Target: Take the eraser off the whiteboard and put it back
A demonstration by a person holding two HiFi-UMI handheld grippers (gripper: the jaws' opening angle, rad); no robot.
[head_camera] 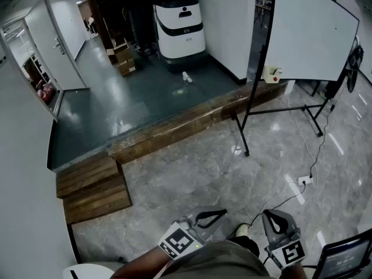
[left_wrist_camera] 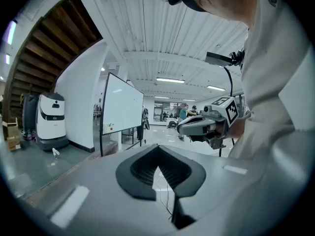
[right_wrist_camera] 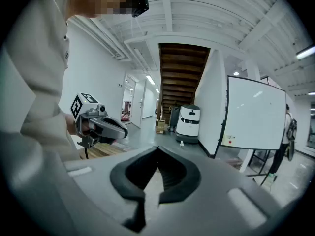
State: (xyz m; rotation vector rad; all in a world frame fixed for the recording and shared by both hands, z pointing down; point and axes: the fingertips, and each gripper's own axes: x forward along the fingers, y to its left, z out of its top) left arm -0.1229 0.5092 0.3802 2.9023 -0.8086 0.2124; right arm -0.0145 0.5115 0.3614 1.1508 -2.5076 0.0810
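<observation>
The left hand-held gripper (left_wrist_camera: 157, 148) and right hand-held gripper (right_wrist_camera: 158, 150) both had jaws together, holding nothing. The eraser (head_camera: 271, 73) sat on the whiteboard (head_camera: 314, 34), well apart from them.

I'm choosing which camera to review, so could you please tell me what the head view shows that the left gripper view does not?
Only the head view: the wooden steps and the power strip. Only the left gripper view: ceiling lights and distant people. Both: the whiteboard, the eraser at its lower corner, the white robot and the right gripper, shut.
</observation>
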